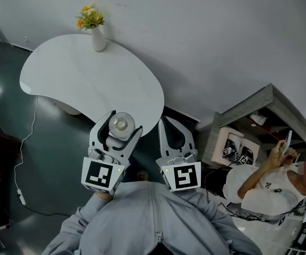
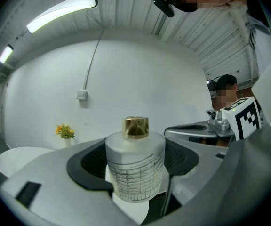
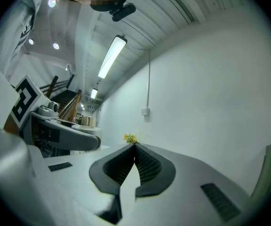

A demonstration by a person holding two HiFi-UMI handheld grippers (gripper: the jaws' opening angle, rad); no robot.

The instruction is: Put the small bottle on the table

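A small frosted white bottle [image 1: 120, 125] with a gold cap sits between the jaws of my left gripper [image 1: 119, 122], which is shut on it. In the left gripper view the bottle [image 2: 135, 166] stands upright with its gold cap [image 2: 135, 127] on top, held in the air. The gripper hovers over the near edge of the white curved table [image 1: 84, 70]. My right gripper [image 1: 170, 124] hangs beside it to the right, shut with its jaw tips touching and nothing between them; the right gripper view shows the right gripper [image 3: 134, 149] the same way.
A white vase with yellow and orange flowers [image 1: 95, 25] stands at the table's far edge. A seated person [image 1: 270, 185] is at the right, next to a grey shelf unit [image 1: 259, 116]. A white cable [image 1: 28, 142] trails over the dark floor at the left.
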